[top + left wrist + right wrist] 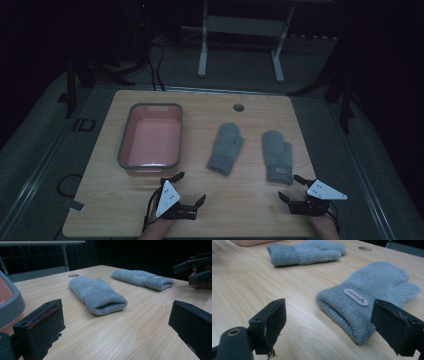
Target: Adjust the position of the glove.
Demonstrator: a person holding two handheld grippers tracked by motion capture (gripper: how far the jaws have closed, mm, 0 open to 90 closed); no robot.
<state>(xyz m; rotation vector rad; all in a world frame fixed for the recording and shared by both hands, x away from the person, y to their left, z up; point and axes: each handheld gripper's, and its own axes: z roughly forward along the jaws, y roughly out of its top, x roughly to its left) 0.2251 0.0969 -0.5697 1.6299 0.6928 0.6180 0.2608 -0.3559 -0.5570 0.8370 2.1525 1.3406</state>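
Pink tub [150, 107] empty, 2 grey mittens [226, 148] beside; both grippers [189, 192] wide open, holding nothing

Both hands sit low at the table's near edge, the left gripper [189, 189] and right gripper [291, 188] with jaws wide, holding nothing.

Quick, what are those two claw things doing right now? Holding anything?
Left gripper: fingers open, holding nothing, near the pink tub.
Right gripper: fingers open, holding nothing, just short of the right mitten.

Pink bin [131, 131] w/ grey rim, on table [250, 210].
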